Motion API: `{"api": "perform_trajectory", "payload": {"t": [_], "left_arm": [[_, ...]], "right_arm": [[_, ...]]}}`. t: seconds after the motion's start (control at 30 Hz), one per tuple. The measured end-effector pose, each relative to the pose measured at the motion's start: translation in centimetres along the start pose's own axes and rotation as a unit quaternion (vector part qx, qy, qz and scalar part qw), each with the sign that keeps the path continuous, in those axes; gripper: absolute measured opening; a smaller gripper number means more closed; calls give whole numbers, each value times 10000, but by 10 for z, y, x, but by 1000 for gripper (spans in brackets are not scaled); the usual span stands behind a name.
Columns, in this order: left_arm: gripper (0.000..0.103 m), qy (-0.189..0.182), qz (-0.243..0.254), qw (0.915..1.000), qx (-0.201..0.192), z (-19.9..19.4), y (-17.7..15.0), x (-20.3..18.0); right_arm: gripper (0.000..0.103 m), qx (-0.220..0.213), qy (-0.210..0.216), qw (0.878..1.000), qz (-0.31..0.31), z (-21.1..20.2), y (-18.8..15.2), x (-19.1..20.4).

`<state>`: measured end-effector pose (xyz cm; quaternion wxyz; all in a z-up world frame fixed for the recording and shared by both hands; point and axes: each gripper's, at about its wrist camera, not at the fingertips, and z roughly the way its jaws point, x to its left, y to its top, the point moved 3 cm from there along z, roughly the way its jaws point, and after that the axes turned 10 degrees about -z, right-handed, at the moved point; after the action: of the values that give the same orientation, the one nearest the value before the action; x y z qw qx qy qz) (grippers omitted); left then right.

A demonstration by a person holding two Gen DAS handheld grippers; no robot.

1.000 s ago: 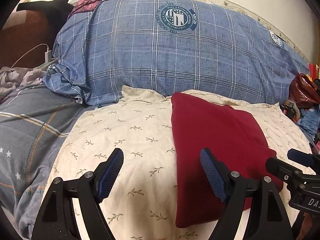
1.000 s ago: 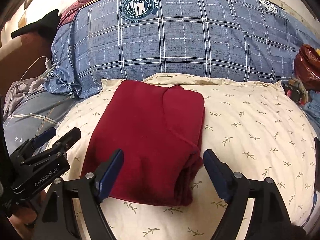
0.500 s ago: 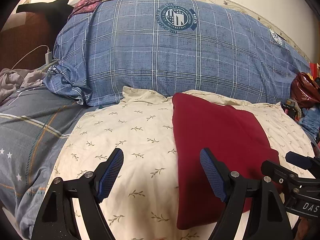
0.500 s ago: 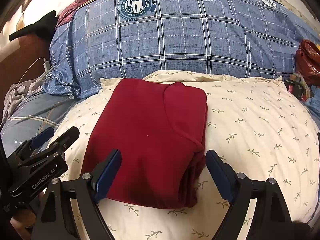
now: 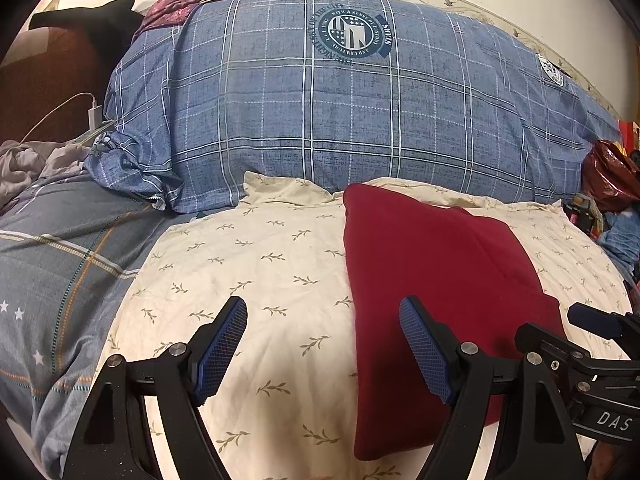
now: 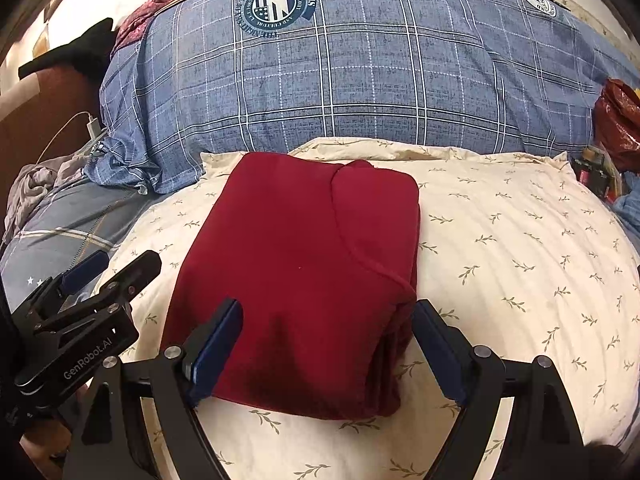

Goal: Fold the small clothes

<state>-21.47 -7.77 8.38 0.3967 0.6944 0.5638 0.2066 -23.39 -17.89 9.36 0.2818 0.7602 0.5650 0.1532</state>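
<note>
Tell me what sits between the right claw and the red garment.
Nothing visible. The right claw is open with the folded red garment directly ahead, its near end between the two fingers on the cream pillow. The left claw, also open, is off to the garment's left, not in the path.

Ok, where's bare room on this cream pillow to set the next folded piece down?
Bare cream pillow lies right of the red garment, and another patch lies left of it toward the grey plaid sheet. It is crowded behind by the blue plaid pillow and far right by clutter.
</note>
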Motion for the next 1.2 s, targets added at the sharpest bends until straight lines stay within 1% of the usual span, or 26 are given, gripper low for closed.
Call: {"api": "perform_trajectory", "payload": {"t": [1.2], "left_arm": [[78, 13, 34, 10000, 51, 4, -2, -3]], "right_arm": [[87, 129, 97, 9999, 32, 5, -2, 0]]}}
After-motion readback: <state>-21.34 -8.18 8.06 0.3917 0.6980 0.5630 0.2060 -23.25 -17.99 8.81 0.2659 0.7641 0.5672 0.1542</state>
